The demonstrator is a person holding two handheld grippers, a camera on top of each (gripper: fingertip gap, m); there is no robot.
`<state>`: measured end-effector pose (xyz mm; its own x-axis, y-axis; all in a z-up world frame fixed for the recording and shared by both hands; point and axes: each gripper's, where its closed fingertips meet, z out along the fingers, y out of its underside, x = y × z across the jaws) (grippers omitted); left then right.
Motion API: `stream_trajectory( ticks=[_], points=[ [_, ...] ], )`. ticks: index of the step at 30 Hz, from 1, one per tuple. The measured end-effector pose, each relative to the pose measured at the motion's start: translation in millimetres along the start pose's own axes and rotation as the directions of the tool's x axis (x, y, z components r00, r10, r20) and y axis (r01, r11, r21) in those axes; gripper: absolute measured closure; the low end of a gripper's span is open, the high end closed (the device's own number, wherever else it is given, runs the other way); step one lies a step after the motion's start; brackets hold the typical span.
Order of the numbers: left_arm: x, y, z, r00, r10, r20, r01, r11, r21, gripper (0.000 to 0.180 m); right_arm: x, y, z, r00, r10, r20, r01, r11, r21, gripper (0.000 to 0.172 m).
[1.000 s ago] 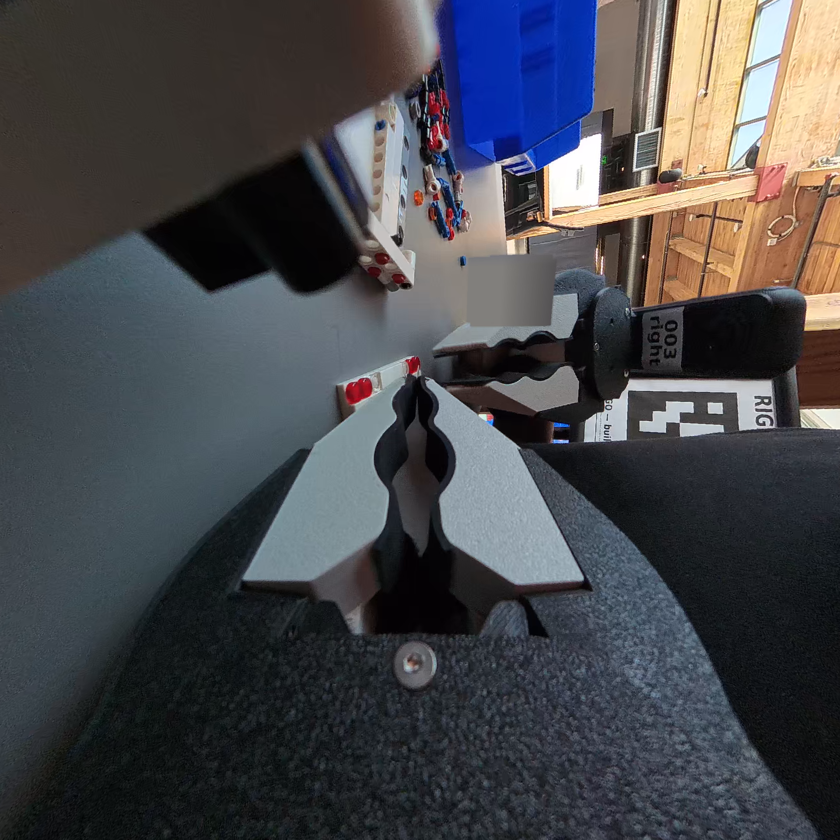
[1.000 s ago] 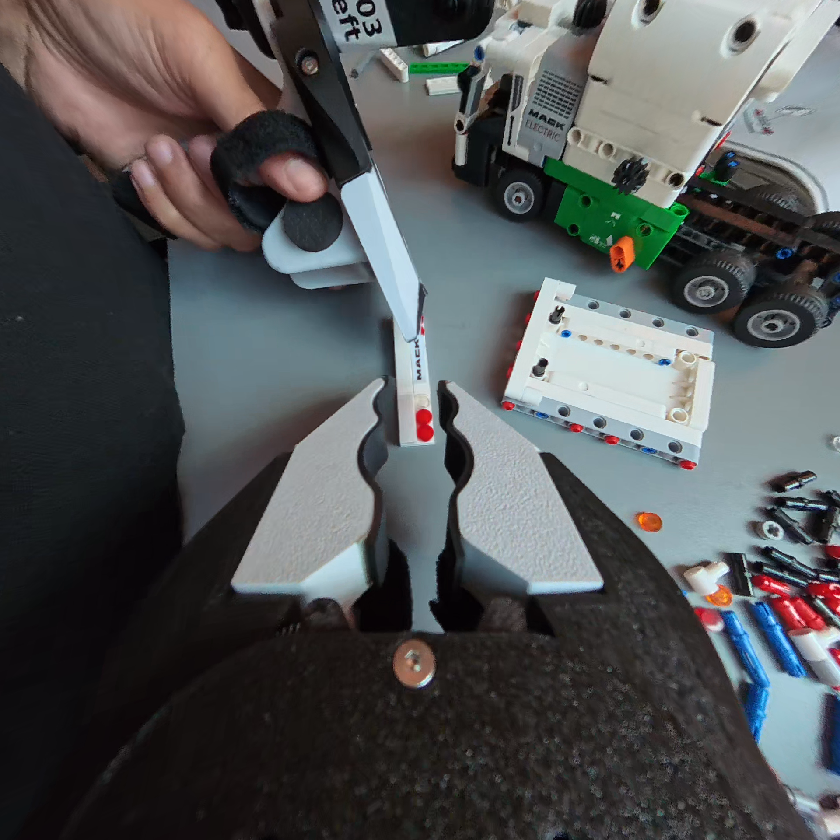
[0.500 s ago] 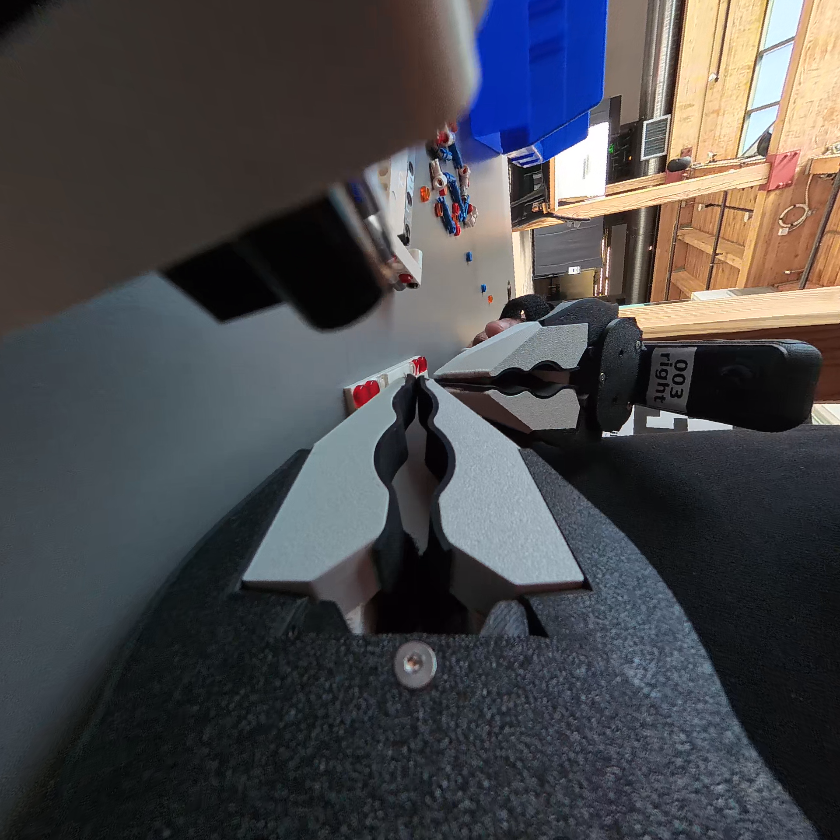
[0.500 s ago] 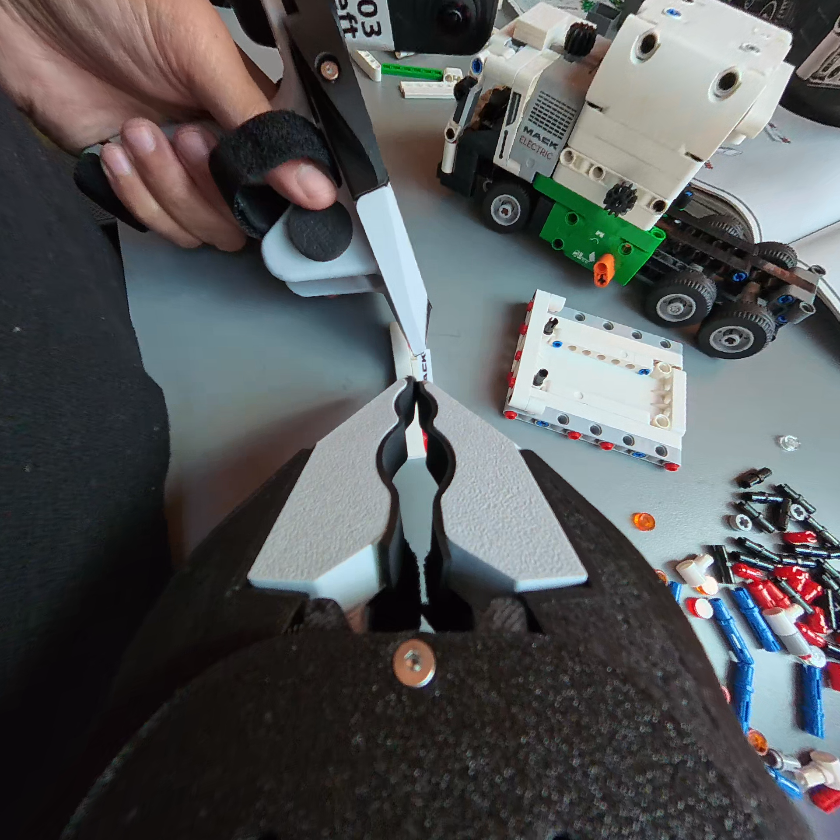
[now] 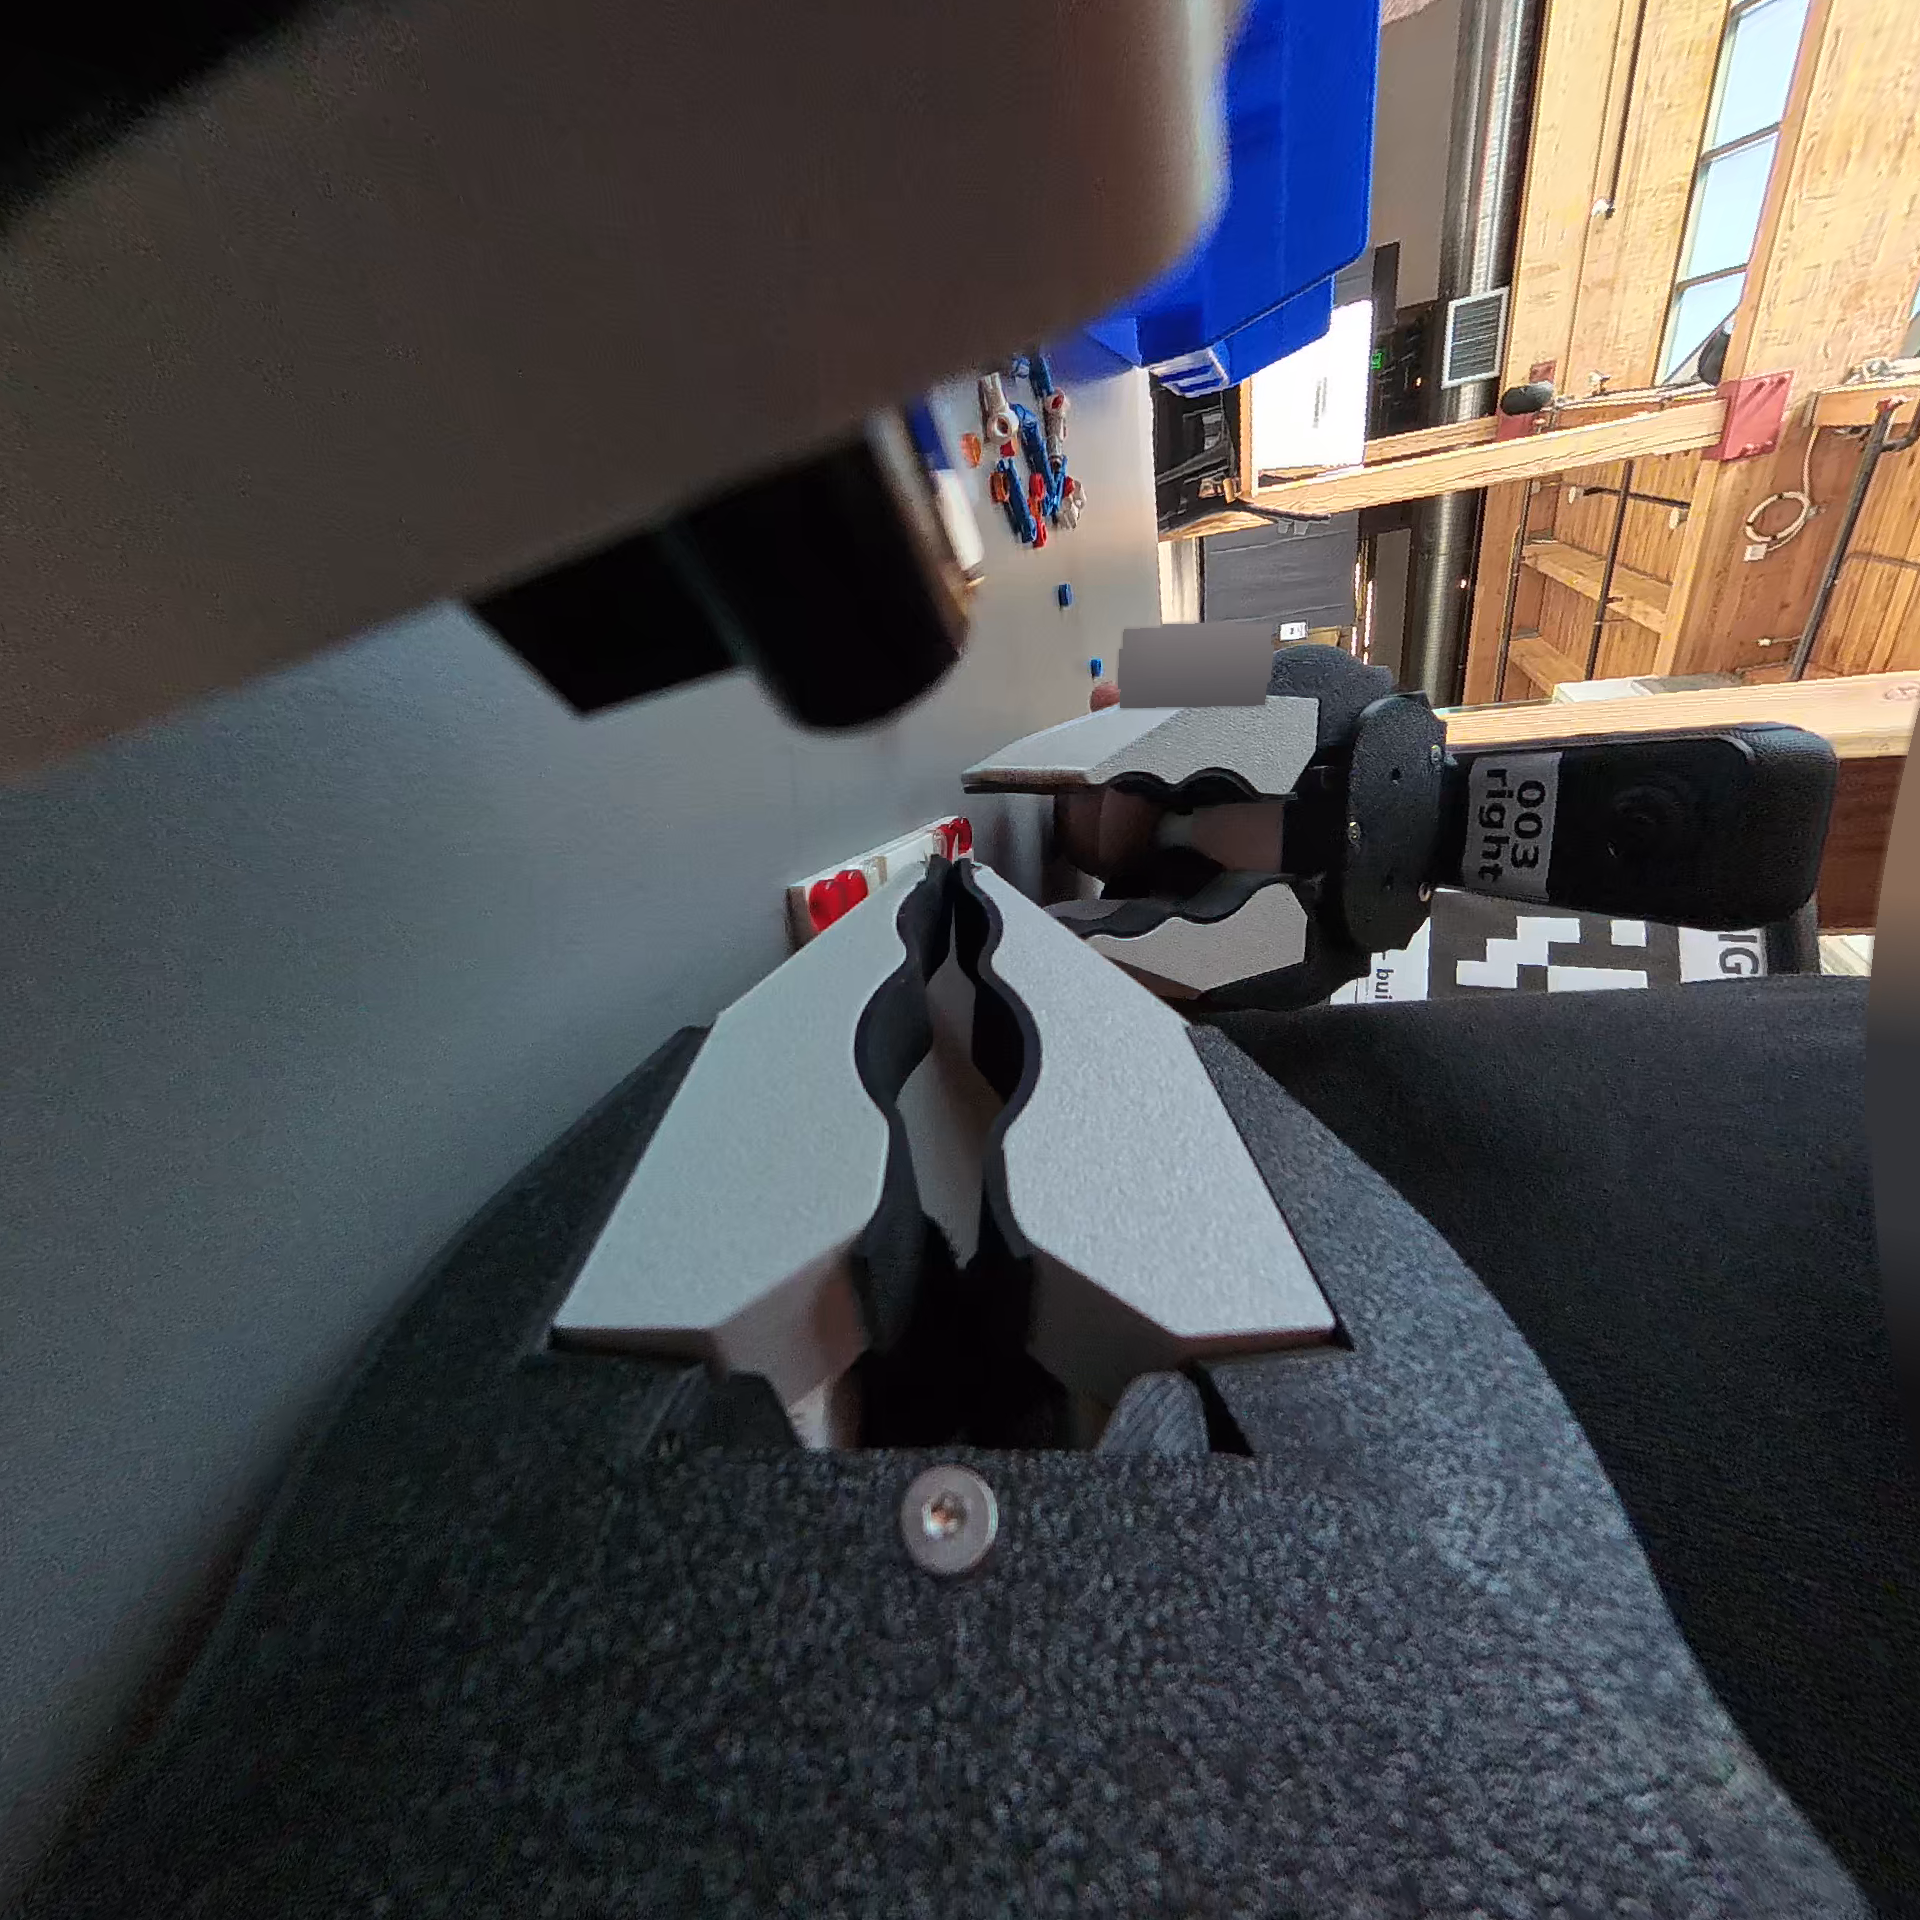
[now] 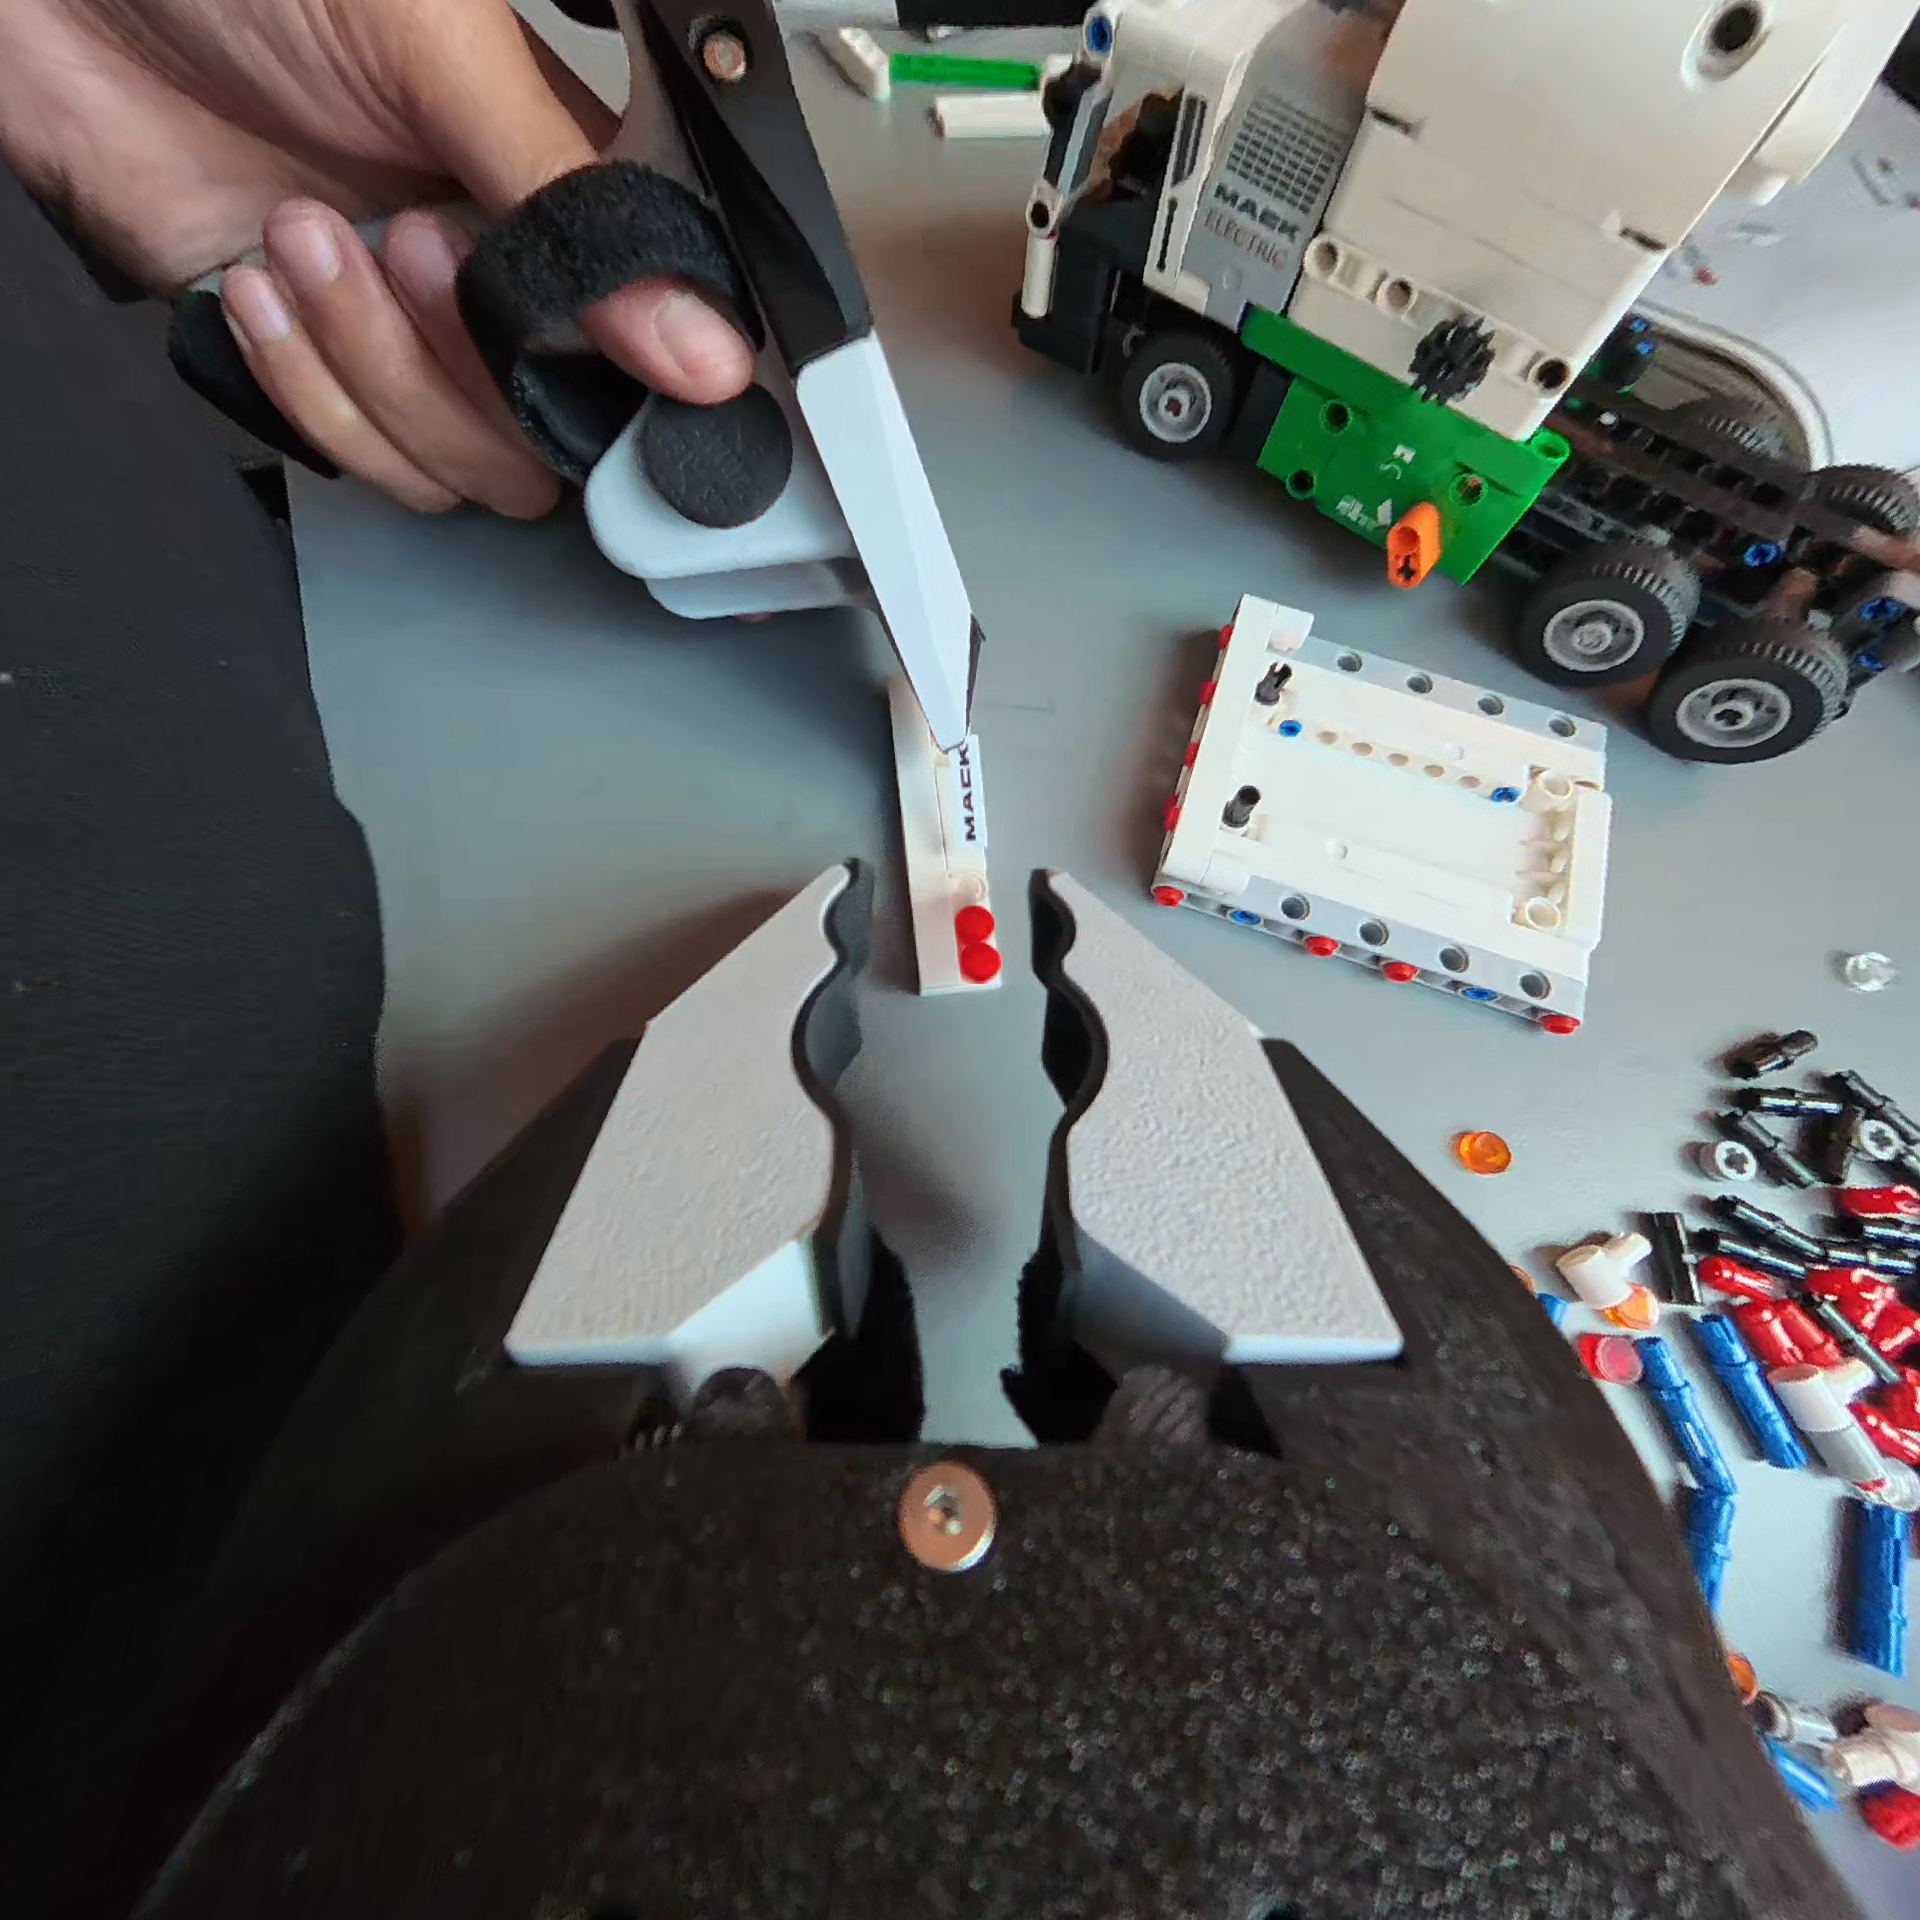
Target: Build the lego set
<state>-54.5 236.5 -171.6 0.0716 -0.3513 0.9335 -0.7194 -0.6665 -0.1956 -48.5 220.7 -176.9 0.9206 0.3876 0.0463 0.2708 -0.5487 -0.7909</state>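
Observation:
A narrow white brick strip (image 6: 920, 831) with two red studs at its near end lies on the grey table (image 6: 582, 810). My left gripper (image 5: 951, 868) is shut, and its closed tips rest on the far part of the strip; it also shows in the right wrist view (image 6: 951, 717), held by a hand (image 6: 364, 260). My right gripper (image 6: 945, 883) is open. Its fingers stand on either side of the strip's near end with a gap on each side. In the left wrist view the right gripper (image 5: 1013, 844) is seen open next to the strip (image 5: 883, 868).
A white, green and black brick truck (image 6: 1403, 260) stands at the back right. A flat white panel assembly (image 6: 1382, 810) lies right of the strip. Loose red, blue and black pins (image 6: 1818, 1299) and an orange stud (image 6: 1481, 1151) lie at the right. A blue bin (image 5: 1299, 156) stands beyond. My two grippers' fingertips are within a few centimetres of each other.
My right gripper closed on the strip's near end half a second ago, and has now opened and drawn back a little. The left gripper stayed shut on top of the strip.

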Motion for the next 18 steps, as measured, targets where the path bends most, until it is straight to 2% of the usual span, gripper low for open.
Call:
stream_trajectory(
  ticks=[4,8,10,15,18],
  points=[
    [7,1,-5,0.999,-0.001,-0.036,0.002,1.000,0.011,0.180,-2,2,9,0.998,-0.029,0.049,0.031,0.998,-0.052,0.140],
    [8,6,-19,0.998,0.056,-0.006,-0.056,0.998,0.025,0.180,-2,3,16,0.993,-0.087,0.076,0.093,0.993,-0.079,0.142],
    [12,6,-27,0.996,0.086,-0.005,-0.085,0.995,0.052,0.180,-8,2,17,0.988,-0.092,0.121,0.103,0.991,-0.081,0.156],
    [31,12,-48,0.986,0.155,-0.060,-0.145,0.979,0.146,0.180,-8,-1,16,0.973,-0.227,0.036,0.228,0.972,-0.059,0.157],
    [48,24,-63,0.966,0.235,-0.105,-0.208,0.953,0.219,0.180,-20,-18,10,0.946,-0.322,-0.035,0.324,0.945,0.045,0.157]
  ],
)
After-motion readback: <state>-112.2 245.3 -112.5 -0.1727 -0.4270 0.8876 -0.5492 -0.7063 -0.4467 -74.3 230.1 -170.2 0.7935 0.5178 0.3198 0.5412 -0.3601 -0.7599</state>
